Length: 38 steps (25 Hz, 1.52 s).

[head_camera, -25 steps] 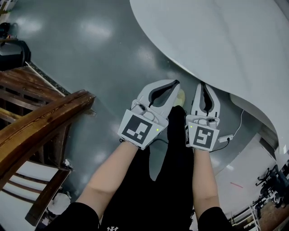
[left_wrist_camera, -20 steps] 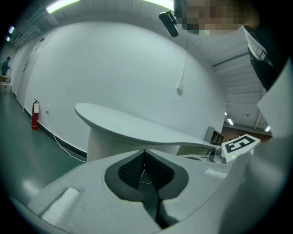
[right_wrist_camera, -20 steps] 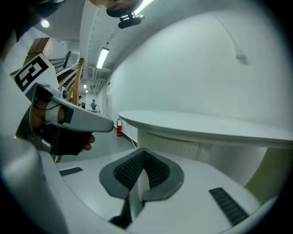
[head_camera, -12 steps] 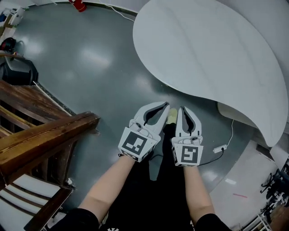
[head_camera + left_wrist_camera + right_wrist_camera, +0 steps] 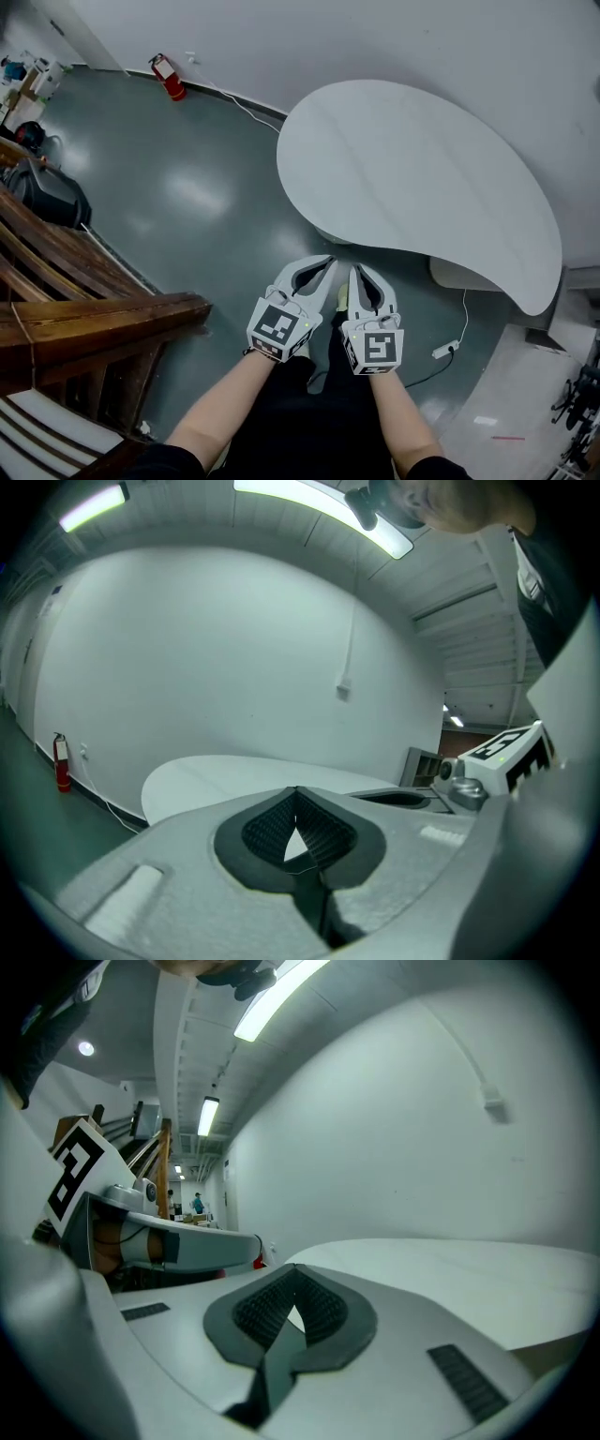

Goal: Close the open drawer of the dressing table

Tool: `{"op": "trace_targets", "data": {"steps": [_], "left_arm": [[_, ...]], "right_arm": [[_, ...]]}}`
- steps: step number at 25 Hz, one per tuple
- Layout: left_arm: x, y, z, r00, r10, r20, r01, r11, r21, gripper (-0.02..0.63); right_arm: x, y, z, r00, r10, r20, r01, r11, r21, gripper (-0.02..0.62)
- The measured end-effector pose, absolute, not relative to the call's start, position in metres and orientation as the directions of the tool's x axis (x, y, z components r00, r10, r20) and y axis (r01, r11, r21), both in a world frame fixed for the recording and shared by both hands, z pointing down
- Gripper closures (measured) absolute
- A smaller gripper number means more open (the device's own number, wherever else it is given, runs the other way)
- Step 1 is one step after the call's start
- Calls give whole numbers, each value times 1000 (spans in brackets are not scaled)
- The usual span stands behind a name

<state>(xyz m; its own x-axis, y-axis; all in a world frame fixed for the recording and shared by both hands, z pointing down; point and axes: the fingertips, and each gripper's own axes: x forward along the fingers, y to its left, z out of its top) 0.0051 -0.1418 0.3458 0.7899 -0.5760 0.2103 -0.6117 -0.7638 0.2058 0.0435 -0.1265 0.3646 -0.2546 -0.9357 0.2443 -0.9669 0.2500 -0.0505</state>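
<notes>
No open drawer shows in any view. Dark brown wooden furniture (image 5: 94, 319) stands at the left; I cannot tell what piece it is. My left gripper (image 5: 323, 266) and right gripper (image 5: 360, 273) hang side by side in front of me, over the grey floor (image 5: 187, 206). Both are shut with nothing between their pads. In the left gripper view the left gripper (image 5: 296, 799) points at a white wall and a white curved table (image 5: 234, 771). The right gripper (image 5: 293, 1277) in its own view faces the same table (image 5: 469, 1269), with the left gripper (image 5: 169, 1241) beside it.
The large white curved table (image 5: 412, 178) lies just beyond the grippers, against the white wall. A red fire extinguisher (image 5: 170, 79) stands at the wall's foot. A black bag (image 5: 47, 192) sits far left. A white power strip (image 5: 443, 351) and cable lie on the floor at right.
The head view has tilted up, so the wall and the whole table now show. Both grippers sit lower in the picture and closer together, still shut.
</notes>
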Motion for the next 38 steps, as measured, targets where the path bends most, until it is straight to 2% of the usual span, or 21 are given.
{"op": "trace_targets", "data": {"steps": [10, 25, 38], "left_arm": [[2, -140, 282, 793, -588, 161, -609, -763, 217, 597], [-5, -129, 212, 773, -622, 125, -633, -741, 222, 597], [1, -131, 183, 759, -645, 94, -649, -734, 200, 597]], "right_arm": [[47, -136, 289, -259, -953, 158, -966, 254, -51, 580], [42, -120, 213, -315, -945, 95, -948, 308, -82, 581], [46, -115, 190, -329, -942, 72, -944, 325, -62, 581]]}}
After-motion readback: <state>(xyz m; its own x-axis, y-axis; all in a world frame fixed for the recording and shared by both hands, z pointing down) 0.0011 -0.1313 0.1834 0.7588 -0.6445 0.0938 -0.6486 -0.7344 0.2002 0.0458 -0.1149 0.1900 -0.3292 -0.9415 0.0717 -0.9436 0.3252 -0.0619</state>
